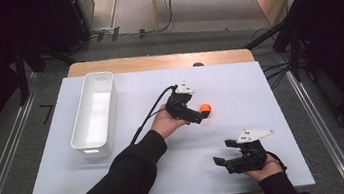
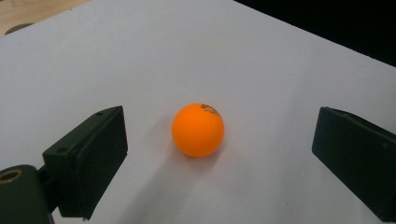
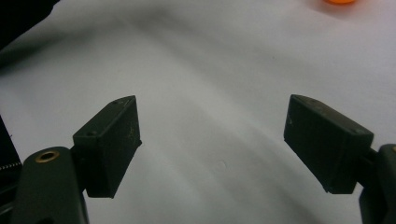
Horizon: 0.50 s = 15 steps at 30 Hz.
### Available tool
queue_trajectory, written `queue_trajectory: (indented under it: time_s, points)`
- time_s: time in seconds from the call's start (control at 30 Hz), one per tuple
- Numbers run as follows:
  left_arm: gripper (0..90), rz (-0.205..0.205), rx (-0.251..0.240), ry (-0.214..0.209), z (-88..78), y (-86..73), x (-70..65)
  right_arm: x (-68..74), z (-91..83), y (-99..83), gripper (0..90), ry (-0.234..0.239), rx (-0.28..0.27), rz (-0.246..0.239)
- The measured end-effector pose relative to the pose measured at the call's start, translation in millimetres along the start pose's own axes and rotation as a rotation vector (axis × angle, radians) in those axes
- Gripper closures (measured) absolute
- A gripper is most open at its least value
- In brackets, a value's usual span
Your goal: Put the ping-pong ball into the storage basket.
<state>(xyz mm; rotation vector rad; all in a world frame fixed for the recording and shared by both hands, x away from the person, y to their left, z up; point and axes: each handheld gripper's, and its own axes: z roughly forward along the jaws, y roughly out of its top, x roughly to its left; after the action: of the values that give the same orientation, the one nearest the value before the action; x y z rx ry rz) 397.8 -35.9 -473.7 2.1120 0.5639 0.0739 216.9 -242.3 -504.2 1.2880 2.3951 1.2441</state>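
Note:
An orange ball (image 1: 205, 107) rests on the white table sheet (image 1: 239, 83), right of centre. My left gripper (image 1: 202, 113) is open around it, reaching in from the left. In the left gripper view the ball (image 2: 198, 129) lies between the two spread black jaws of that gripper (image 2: 223, 133), touching neither. My right gripper (image 1: 223, 153) is open near the front right of the sheet, pointing left, with nothing between its jaws. The right gripper view has its gripper (image 3: 212, 123) over bare sheet, and the ball (image 3: 340, 1) peeks in at the top edge.
A long white bin (image 1: 92, 115) stands at the left of the sheet, and it looks empty. The wooden table edge (image 1: 155, 61) runs along the back. Black stands and cables are on the floor around the table.

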Motion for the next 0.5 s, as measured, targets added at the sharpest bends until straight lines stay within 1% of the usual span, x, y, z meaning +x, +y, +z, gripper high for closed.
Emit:
queue_trajectory:
  time_s: [0.07,0.17,0.2,0.23,0.3,0.5]
  points:
    - [3.9,0.012,0.007,0.002,2.1,1.1,-0.1,0.0,0.0,0.0,17.1,0.000,0.000,0.001]
    - [3.9,0.031,-0.001,0.008,3.8,2.1,0.6,0.3,0.0,0.1,17.1,-0.002,-0.001,0.003]
    - [3.9,0.031,-0.002,0.011,4.2,2.3,1.5,0.1,-0.1,0.1,17.2,0.000,-0.001,0.003]
    - [3.9,0.022,-0.006,0.009,5.3,2.3,2.2,0.0,0.0,0.0,17.1,0.000,0.001,0.001]
    - [3.9,0.027,0.011,0.013,6.7,3.4,3.4,0.1,0.0,0.1,17.1,-0.001,0.000,0.001]
    - [3.9,0.031,0.008,0.014,13.0,8.4,2.5,0.3,0.4,0.2,17.2,0.001,0.002,-0.001]
